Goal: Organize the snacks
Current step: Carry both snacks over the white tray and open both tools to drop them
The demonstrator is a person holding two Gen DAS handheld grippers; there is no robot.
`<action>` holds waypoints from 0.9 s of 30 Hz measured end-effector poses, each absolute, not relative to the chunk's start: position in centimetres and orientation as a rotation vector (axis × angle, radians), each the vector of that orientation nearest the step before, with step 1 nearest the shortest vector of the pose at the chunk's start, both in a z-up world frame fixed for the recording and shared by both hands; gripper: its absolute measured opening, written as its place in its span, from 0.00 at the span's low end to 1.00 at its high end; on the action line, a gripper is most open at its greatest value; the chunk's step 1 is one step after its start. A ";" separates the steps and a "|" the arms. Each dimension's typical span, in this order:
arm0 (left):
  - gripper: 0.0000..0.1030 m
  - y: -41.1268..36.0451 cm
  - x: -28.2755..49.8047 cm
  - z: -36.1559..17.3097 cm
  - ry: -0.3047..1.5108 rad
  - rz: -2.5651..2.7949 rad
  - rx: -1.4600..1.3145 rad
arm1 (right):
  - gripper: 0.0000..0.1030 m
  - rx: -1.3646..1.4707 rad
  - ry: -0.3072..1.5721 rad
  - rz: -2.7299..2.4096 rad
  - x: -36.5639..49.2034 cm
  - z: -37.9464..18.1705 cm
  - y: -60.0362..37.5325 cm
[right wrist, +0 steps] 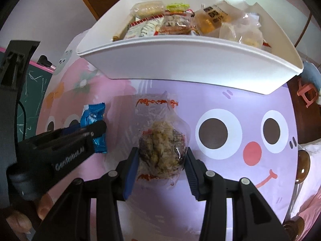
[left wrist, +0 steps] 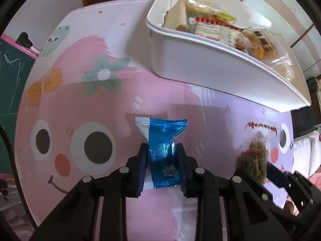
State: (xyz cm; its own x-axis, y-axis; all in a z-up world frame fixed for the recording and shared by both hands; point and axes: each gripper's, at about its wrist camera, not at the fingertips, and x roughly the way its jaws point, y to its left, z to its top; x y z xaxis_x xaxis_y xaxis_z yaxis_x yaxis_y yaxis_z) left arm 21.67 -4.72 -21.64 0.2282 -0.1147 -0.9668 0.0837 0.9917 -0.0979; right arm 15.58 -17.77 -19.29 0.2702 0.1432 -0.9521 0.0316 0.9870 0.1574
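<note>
left gripper [left wrist: 162,150] pinches the blue snack packet [left wrist: 163,140] above the pink table [left wrist: 80,104]. right gripper [right wrist: 161,156] clamps the clear-wrapped snack [right wrist: 162,146] before the white bin [right wrist: 180,60].

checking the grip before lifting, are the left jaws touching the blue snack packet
Touching. In the left wrist view the left gripper has both jaws pressed against the sides of the blue snack packet, which crumples between them.

You get soft, even light here, with a pale shine on the table [right wrist: 230,104] just past your fingers. Both pictures bend round and go black at the corners. The clear snack bag [left wrist: 253,160] beside your left fingers looks blurry.
</note>
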 end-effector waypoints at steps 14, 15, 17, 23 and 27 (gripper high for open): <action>0.24 -4.9 17.3 -11.5 1.177 -0.194 -0.008 | 0.43 0.055 1.207 0.067 13.5 -11.9 -18.7; 0.24 -5.0 17.2 -10.7 1.162 -0.197 -0.006 | 0.43 0.050 1.196 0.066 13.4 -11.3 -18.8; 0.24 -5.2 17.4 -8.9 1.132 -0.198 0.001 | 0.43 0.036 1.170 0.061 13.3 -10.1 -18.8; 0.24 -5.0 18.9 -4.9 1.056 -0.191 0.003 | 0.43 -0.001 1.090 0.044 14.0 -6.2 -19.3; 0.24 -5.1 20.5 -2.5 1.008 -0.197 0.011 | 0.43 -0.003 1.030 0.022 15.4 -3.4 -20.2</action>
